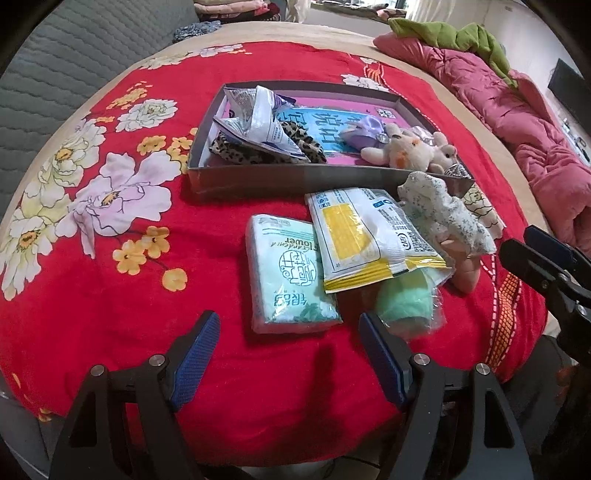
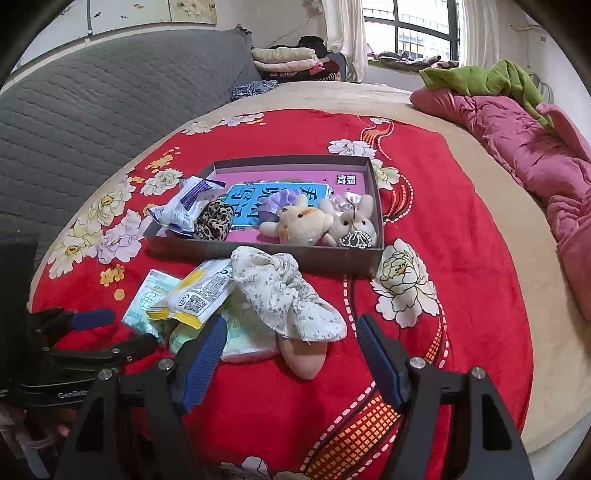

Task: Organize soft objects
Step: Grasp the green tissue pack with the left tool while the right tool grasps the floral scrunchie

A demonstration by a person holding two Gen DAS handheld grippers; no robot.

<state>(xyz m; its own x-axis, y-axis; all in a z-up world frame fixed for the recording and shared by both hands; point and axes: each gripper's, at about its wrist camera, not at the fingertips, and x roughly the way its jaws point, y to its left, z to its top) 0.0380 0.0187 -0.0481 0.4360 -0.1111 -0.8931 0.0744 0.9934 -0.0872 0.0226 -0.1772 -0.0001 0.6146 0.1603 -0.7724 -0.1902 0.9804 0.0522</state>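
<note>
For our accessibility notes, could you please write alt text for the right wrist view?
The open right gripper hovers over a floral cloth on a red blanket, beside tissue packets. Behind sits a shallow box holding plush toys.

The setting is a bedroom in a home. A bed [image 2: 332, 99] is filling most of both views, and a red floral blanket [image 2: 461, 258] is covering its near part. A pink quilt [image 2: 517, 147] is lying bunched along the bed's right edge, with a green cloth [image 2: 491, 77] on top. A grey quilted headboard [image 2: 110, 92] is running along the left edge. Folded clothes [image 2: 288, 61] are sitting stacked beyond the far edge, near a curtained window [image 2: 417, 26].
</note>
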